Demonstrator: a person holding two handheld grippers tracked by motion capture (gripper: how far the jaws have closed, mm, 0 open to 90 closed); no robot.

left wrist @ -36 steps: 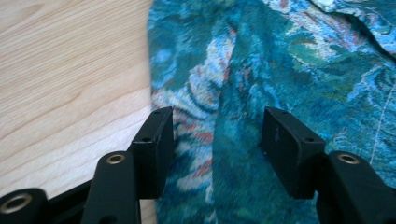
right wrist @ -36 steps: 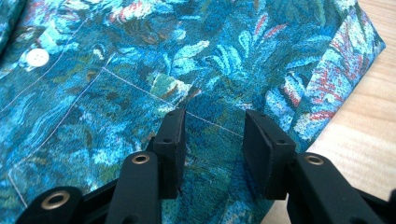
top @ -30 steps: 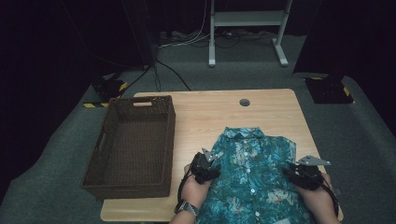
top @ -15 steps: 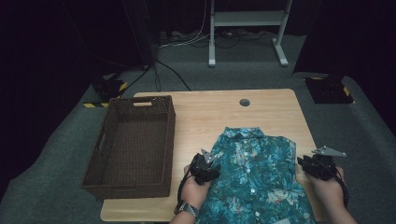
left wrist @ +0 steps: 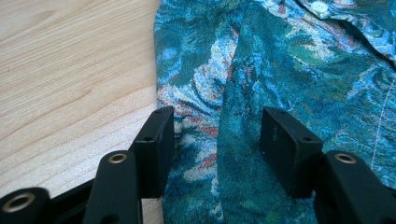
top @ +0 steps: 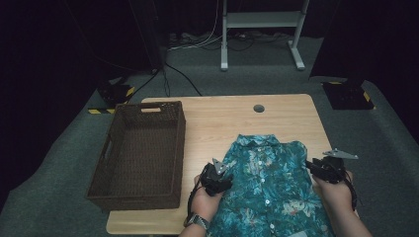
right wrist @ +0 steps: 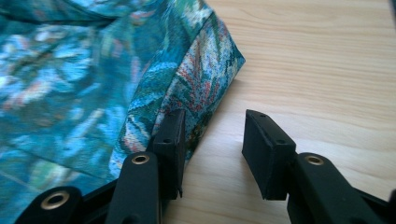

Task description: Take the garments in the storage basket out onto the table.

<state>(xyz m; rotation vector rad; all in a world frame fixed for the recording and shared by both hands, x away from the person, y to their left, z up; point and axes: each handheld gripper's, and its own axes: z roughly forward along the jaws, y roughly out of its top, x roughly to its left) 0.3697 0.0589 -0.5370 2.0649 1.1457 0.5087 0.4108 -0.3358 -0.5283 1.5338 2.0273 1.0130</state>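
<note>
Both claws at the teal shirt, which lies flat on the tabletop.
Left claw gapes over a fold; right claw just opened, one pad touching the sleeve edge.

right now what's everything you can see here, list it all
teal floral-print button shirt: one, teal with blue and red pattern, lying flat on the near right part of the table
dark brown woven basket: one, empty, on the left side of the table
light wooden table: one, pale wood, with a small round hole near its far edge
white metal stand legs: one frame, on the grey floor beyond the table
black cables: several, on the floor behind the table
left gripper: one, black, jaws apart over the shirt's left edge
right gripper: one, black, jaws just opening, apart at the shirt's right edge, one by the fabric
</note>
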